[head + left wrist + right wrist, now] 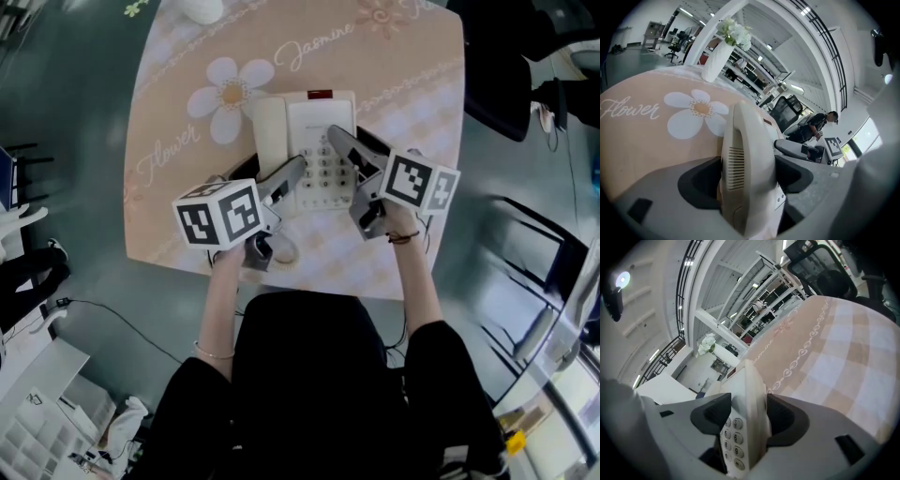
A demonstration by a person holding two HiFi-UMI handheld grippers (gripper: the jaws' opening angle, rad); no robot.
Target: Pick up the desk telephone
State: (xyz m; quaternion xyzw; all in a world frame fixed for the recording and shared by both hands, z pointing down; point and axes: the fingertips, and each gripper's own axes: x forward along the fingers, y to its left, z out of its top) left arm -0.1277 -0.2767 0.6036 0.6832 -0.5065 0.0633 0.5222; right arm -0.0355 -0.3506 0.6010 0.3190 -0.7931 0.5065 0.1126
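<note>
Closest to us, left hand-held gripper (749,178) is spread wide around the handset (750,140) of the desk telephone (321,141), lying flat mid-tabletop (412,84). Right hand-held gripper (749,418), also spread, straddles the keypad (733,437) edge. We reckon that's for a level two-sided lift.

Left gripper (267,178) and right gripper (356,145) tilted downward, jaws apart

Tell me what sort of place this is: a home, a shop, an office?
Most likely a big open-plan office or workshop hall: a black office chair and rows of shelves stand beyond the table with the telephone.
</note>
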